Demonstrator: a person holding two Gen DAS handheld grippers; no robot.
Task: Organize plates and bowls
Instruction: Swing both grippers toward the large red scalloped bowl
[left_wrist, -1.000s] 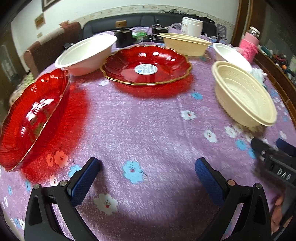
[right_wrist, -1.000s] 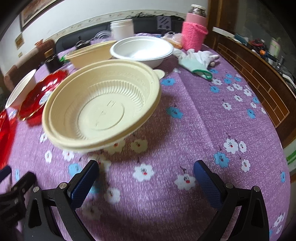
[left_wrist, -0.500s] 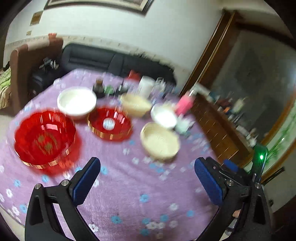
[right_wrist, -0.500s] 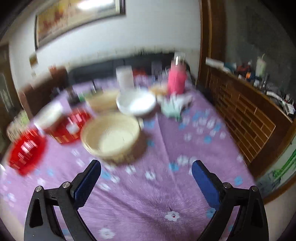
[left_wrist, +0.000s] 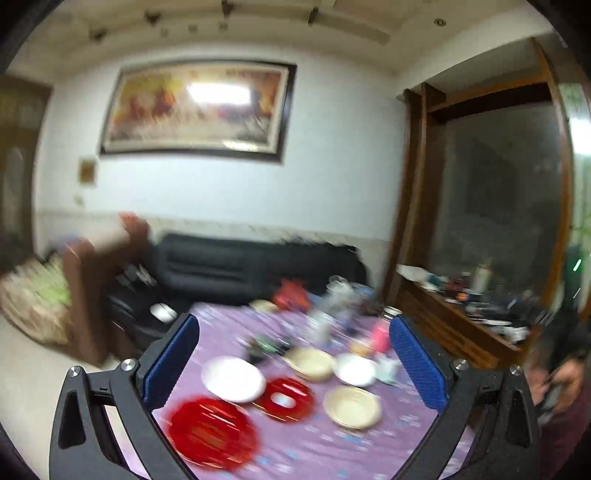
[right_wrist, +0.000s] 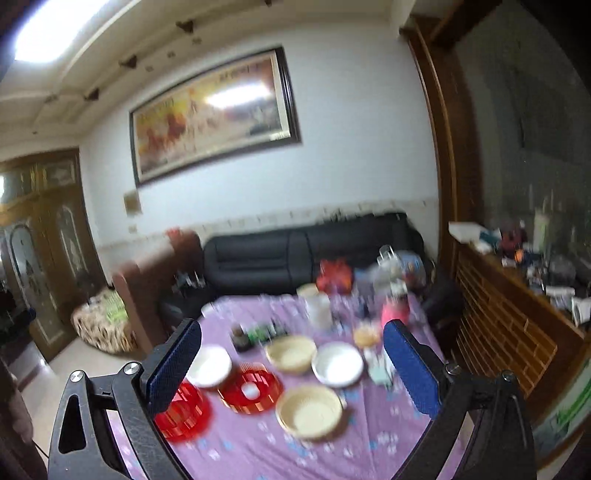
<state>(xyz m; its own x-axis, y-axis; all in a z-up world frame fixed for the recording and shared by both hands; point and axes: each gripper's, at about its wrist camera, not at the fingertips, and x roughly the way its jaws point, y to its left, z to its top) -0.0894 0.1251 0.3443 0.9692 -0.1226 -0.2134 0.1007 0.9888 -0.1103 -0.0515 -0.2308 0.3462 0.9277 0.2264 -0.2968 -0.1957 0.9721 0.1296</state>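
Observation:
Both grippers are raised high and far back from the table, and both views are blurred. On the purple flowered tablecloth (left_wrist: 303, 443) lie two red plates (left_wrist: 212, 432) (left_wrist: 284, 398), two white bowls (left_wrist: 233, 378) (left_wrist: 354, 369) and two cream bowls (left_wrist: 352, 406) (left_wrist: 309, 363). The same dishes show in the right wrist view: red plates (right_wrist: 181, 410) (right_wrist: 250, 391), white bowls (right_wrist: 208, 365) (right_wrist: 337, 363), cream bowls (right_wrist: 309, 410) (right_wrist: 291, 352). My left gripper (left_wrist: 293, 365) is open and empty. My right gripper (right_wrist: 291, 363) is open and empty.
Jars, a white tub (right_wrist: 318, 308) and a pink cup (right_wrist: 395, 310) crowd the table's far end. A black sofa (right_wrist: 306, 254) stands behind the table, a brown armchair (right_wrist: 147, 280) at the left, a wooden sideboard (right_wrist: 517, 317) at the right.
Both grippers have lifted up and pulled well back from the table; the dishes shrank in view and the wall and ceiling came into sight. Both stayed open.

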